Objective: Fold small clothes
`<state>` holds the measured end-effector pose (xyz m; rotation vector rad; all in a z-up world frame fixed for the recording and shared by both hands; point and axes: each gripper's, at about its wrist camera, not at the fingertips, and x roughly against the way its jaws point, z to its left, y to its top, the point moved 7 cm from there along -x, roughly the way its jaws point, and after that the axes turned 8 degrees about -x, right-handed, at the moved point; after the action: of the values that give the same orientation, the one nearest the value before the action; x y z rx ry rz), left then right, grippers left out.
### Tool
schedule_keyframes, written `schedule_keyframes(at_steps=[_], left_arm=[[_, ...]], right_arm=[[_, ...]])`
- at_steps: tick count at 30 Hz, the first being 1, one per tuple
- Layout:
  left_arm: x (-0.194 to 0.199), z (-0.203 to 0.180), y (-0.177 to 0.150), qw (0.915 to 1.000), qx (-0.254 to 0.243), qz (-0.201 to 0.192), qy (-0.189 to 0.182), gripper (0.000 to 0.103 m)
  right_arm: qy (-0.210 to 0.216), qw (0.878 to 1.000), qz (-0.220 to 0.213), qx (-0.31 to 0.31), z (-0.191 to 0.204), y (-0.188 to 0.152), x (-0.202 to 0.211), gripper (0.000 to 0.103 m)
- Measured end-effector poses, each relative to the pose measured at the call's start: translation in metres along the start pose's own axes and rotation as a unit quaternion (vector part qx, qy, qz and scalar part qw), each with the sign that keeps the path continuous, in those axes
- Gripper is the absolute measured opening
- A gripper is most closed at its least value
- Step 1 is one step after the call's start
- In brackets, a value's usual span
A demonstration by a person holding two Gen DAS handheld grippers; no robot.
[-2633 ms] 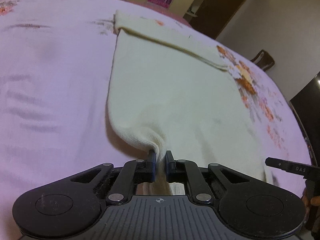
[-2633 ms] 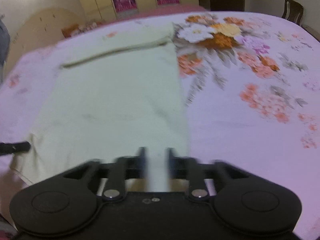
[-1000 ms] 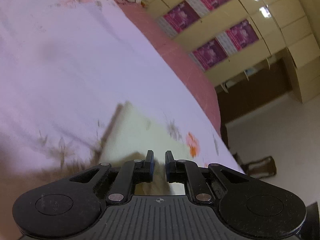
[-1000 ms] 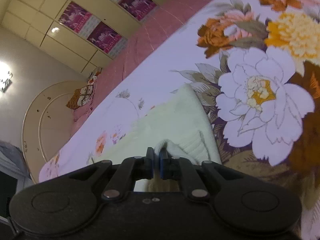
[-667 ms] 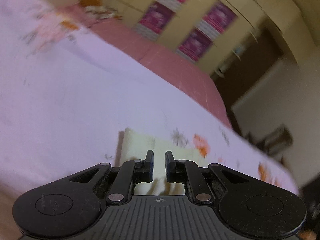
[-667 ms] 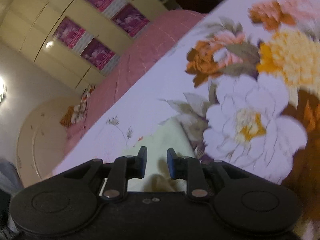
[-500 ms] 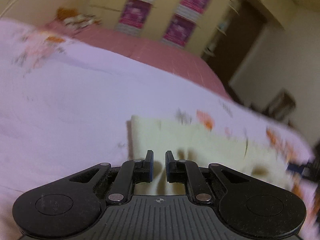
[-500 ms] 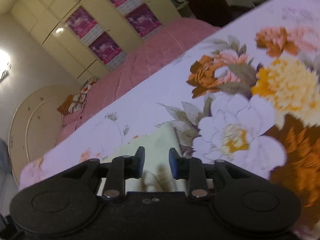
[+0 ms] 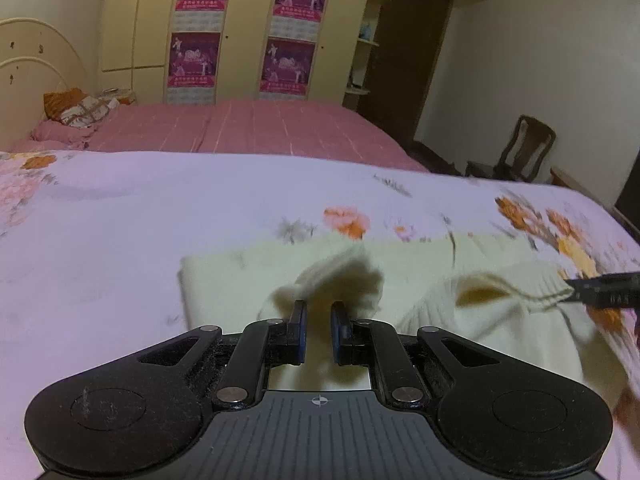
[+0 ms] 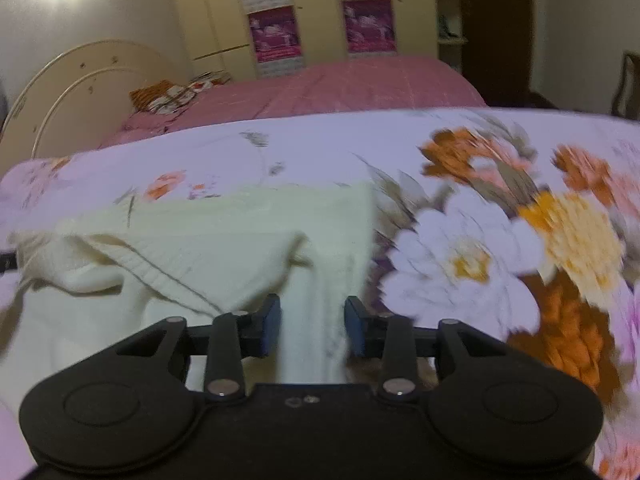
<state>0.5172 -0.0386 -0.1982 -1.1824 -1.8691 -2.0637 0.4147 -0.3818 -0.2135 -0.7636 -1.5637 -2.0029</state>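
The left hand-held gripper (image 9: 318, 330) has let go, jaws slightly parted and empty; the right hand-held gripper (image 10: 312, 326) has spread wide; the cream garment (image 10: 224, 248) lies doubled over on the floral bed (image 9: 100, 232); this fold looks finished, edges rumpled.

Both wrist views look low and close across the bed (image 9: 120, 240) toward the wardrobe (image 9: 240, 32); both share the cream garment (image 10: 240, 240).
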Motion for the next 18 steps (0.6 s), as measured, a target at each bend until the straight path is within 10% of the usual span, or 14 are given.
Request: schedule_keyframes(at_steps=[6,11,12,14,18], left_arm=[[-0.031,0.022,0.007,0.9934,0.113,-0.001,0.014,0.011],[-0.032,0.025,-0.004,0.9933,0.115,0.01,-0.005,0.012],[-0.032,0.023,-0.007,0.9937,0.11,0.015,-0.016,0.017],[-0.034,0.02,-0.01,0.9939,0.106,0.019,-0.022,0.068],[-0.038,0.017,-0.012,0.9929,0.116,0.019,-0.019,0.073]], right_arm=[[0.021,0.998,-0.019,-0.051,0.002,0.03,-0.02,0.046],[0.016,0.994,-0.018,-0.11,-0.019,0.043,-0.03,0.045],[0.024,0.994,-0.014,-0.101,-0.018,0.042,-0.03,0.046],[0.047,0.995,0.004,-0.09,-0.014,0.038,-0.035,0.046],[0.04,0.995,0.023,-0.088,-0.009,0.035,-0.05,0.046]])
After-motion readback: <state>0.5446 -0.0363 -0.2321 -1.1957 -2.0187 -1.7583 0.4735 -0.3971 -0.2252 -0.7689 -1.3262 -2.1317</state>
